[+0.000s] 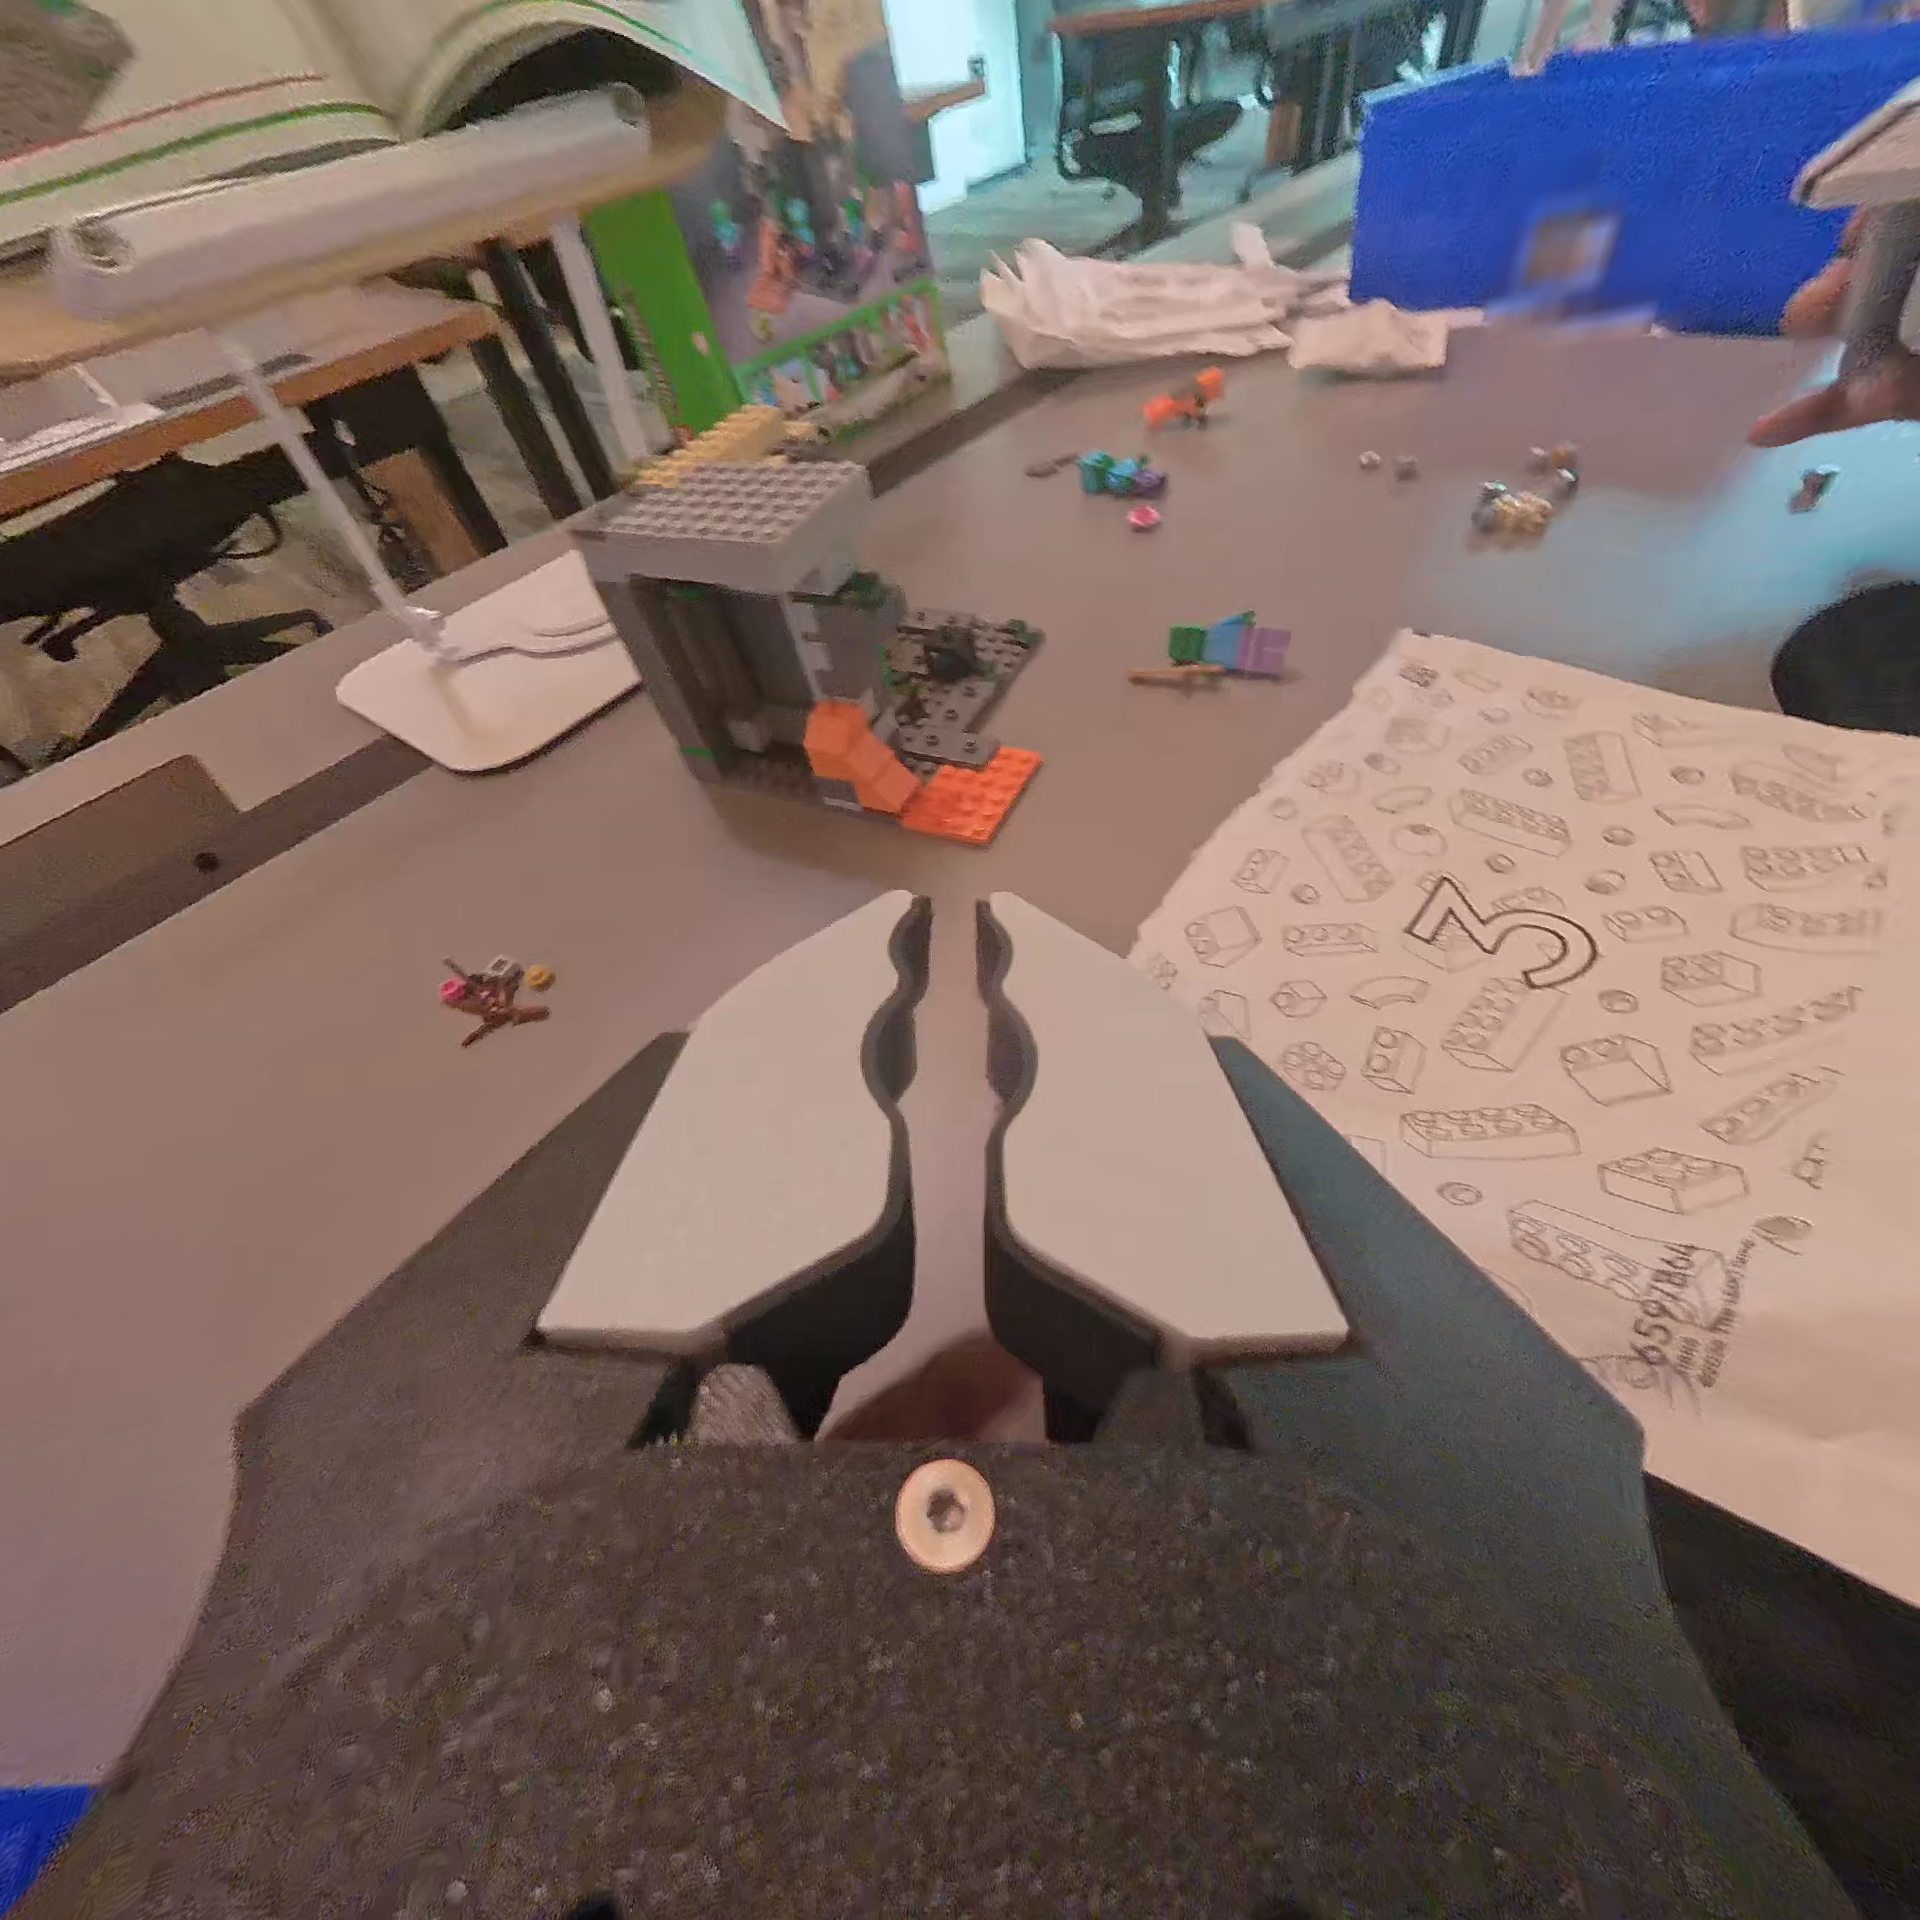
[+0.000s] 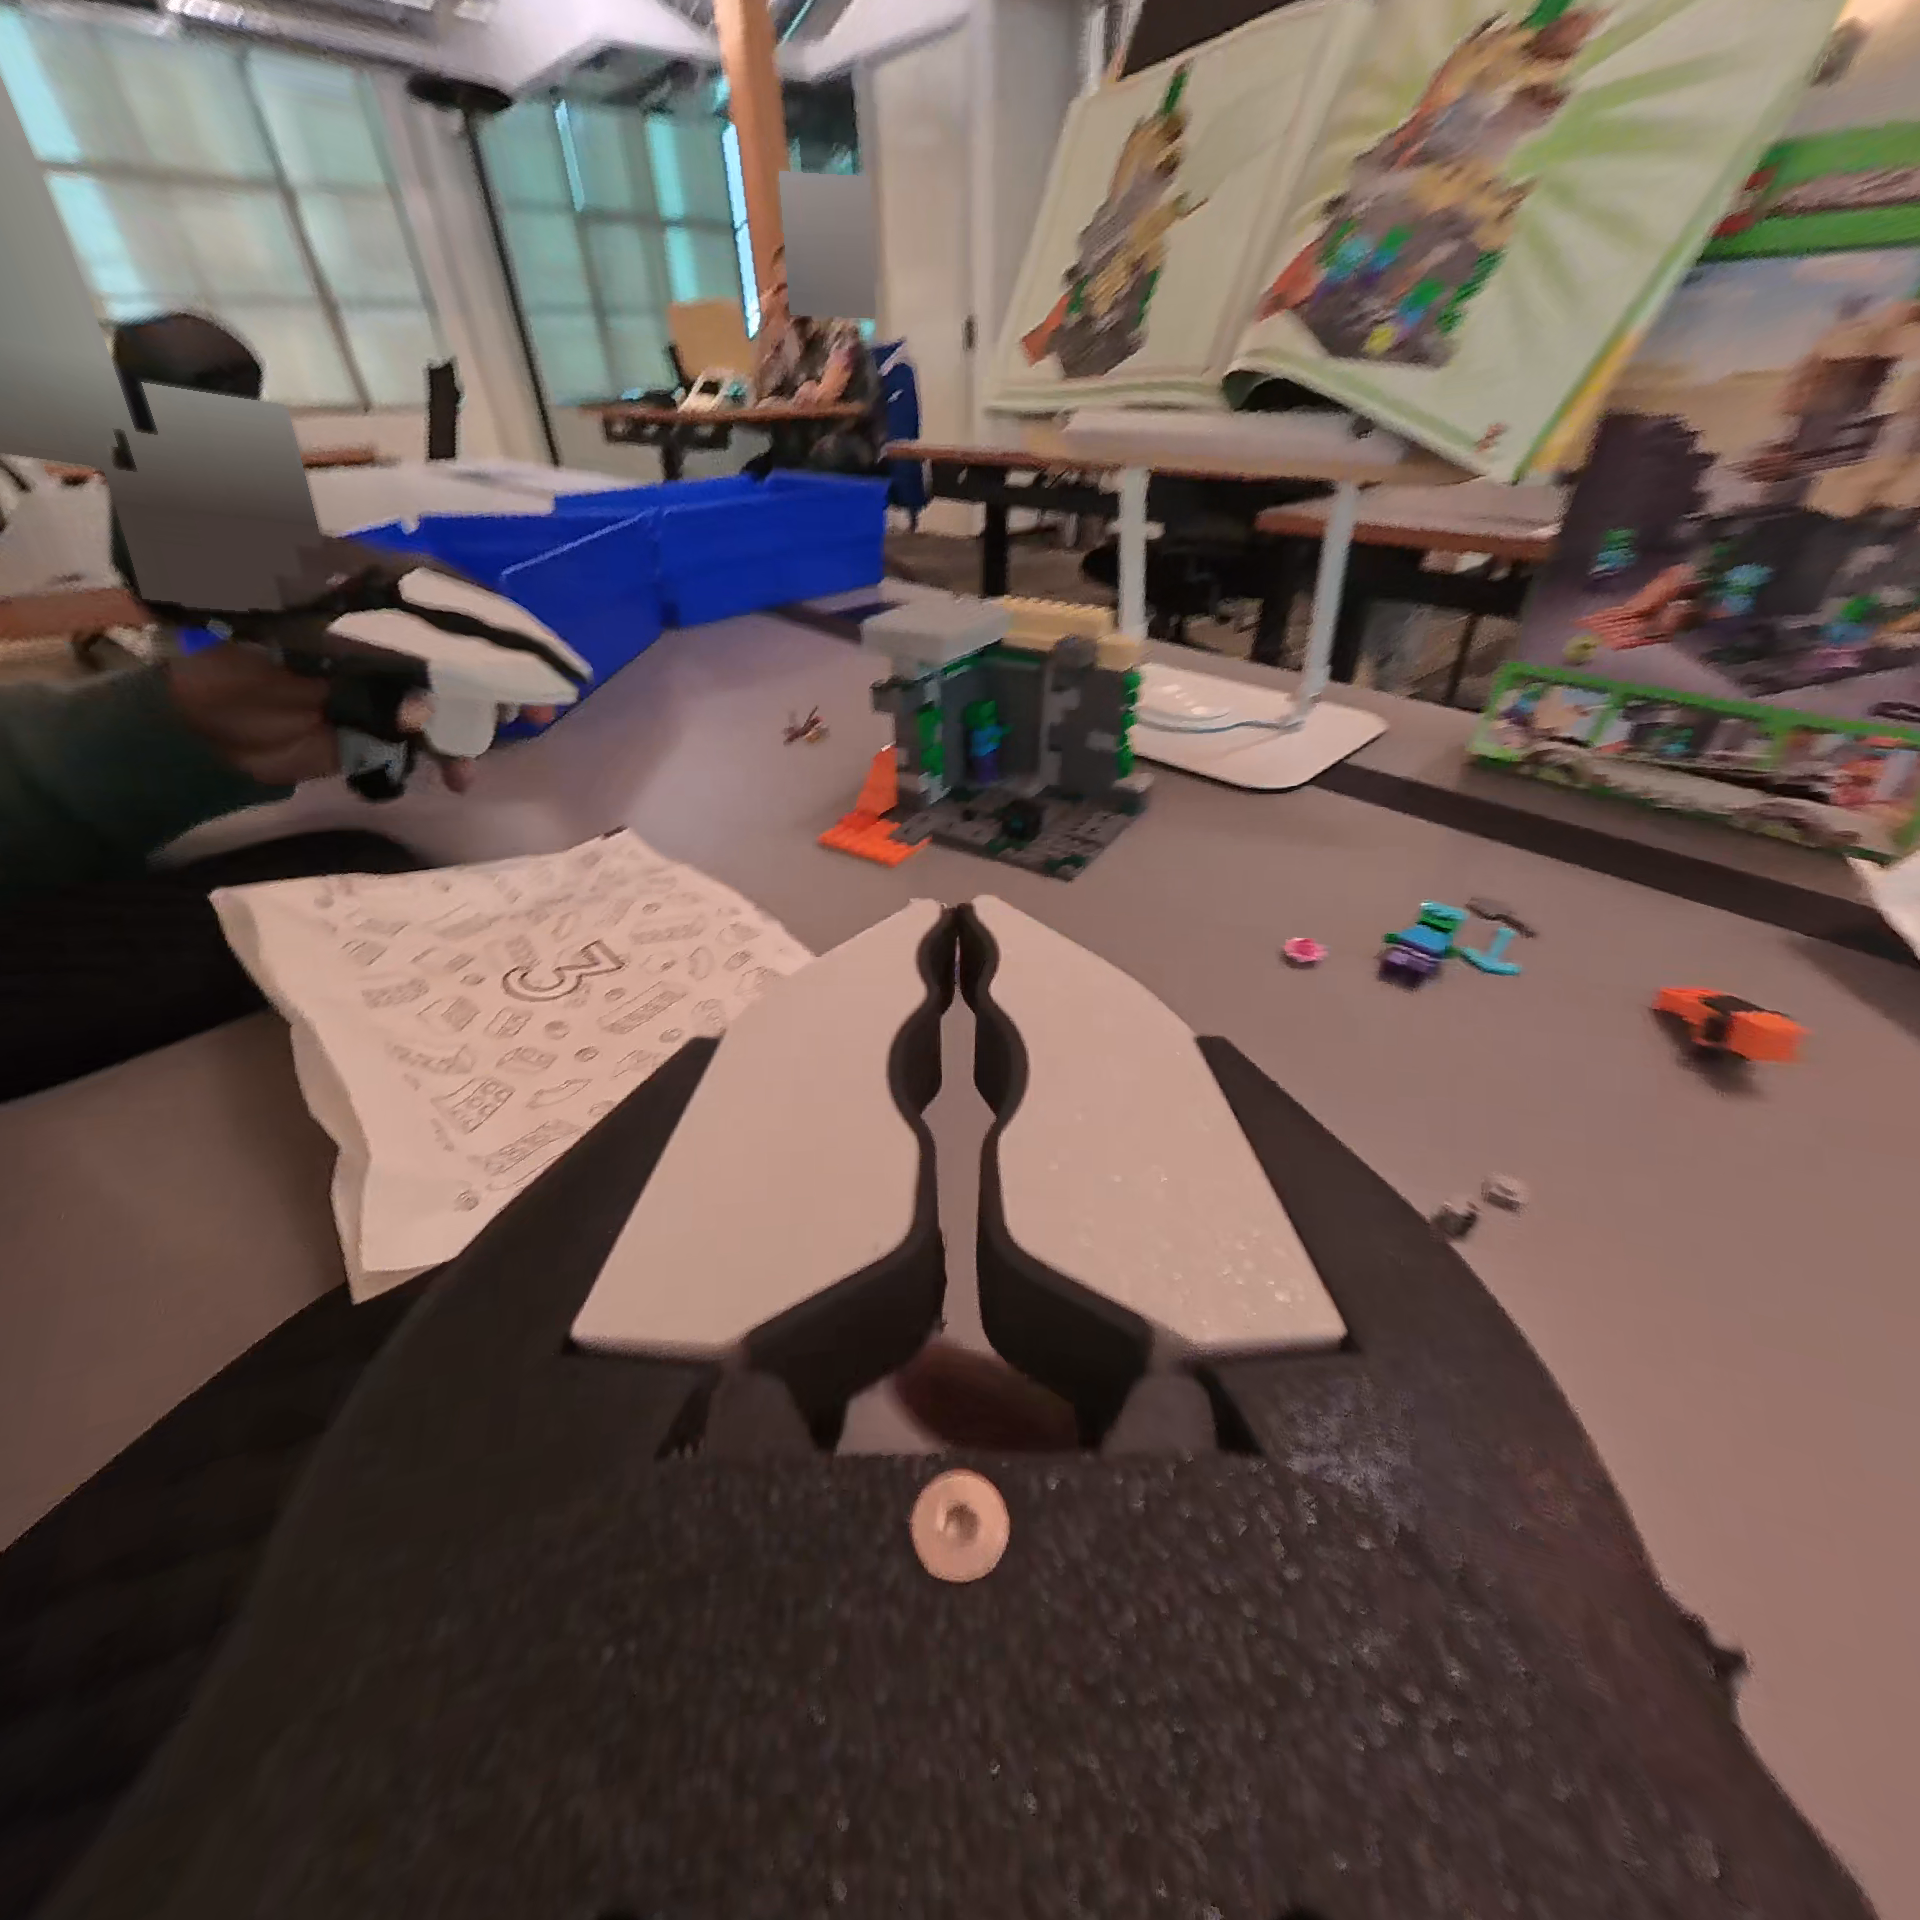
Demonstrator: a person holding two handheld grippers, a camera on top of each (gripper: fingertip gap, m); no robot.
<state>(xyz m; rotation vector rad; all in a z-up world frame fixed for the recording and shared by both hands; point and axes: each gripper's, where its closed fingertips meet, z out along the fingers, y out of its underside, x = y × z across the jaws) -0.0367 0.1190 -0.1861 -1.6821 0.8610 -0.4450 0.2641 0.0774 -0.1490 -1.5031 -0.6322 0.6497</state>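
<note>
My left gripper (image 1: 954, 909) hovers over the grey table (image 1: 312, 1143), its jaws nearly closed with a narrow strip of table showing between the pads; nothing is between them. It also shows in the right wrist view (image 2: 488, 665), held by a hand. My right gripper (image 2: 958, 912) is shut, tips touching, with no object visible in it. A grey brick build with orange plates (image 1: 769, 644) stands ahead of both grippers, and it also shows in the right wrist view (image 2: 997, 727). A white paper bag printed with brick drawings (image 1: 1558, 1039) lies right of the left gripper and left of the right gripper (image 2: 499, 1029).
Loose pieces lie about: a small brown and pink cluster (image 1: 494, 987), a green, blue and purple figure (image 2: 1418, 940), a pink piece (image 2: 1306, 949), an orange piece (image 2: 1725, 1023). A white stand base (image 2: 1257, 727), a set box (image 2: 1714, 623) and blue bins (image 2: 675, 551) stand behind. There is about 30 cm between the tips of the two grippers.
</note>
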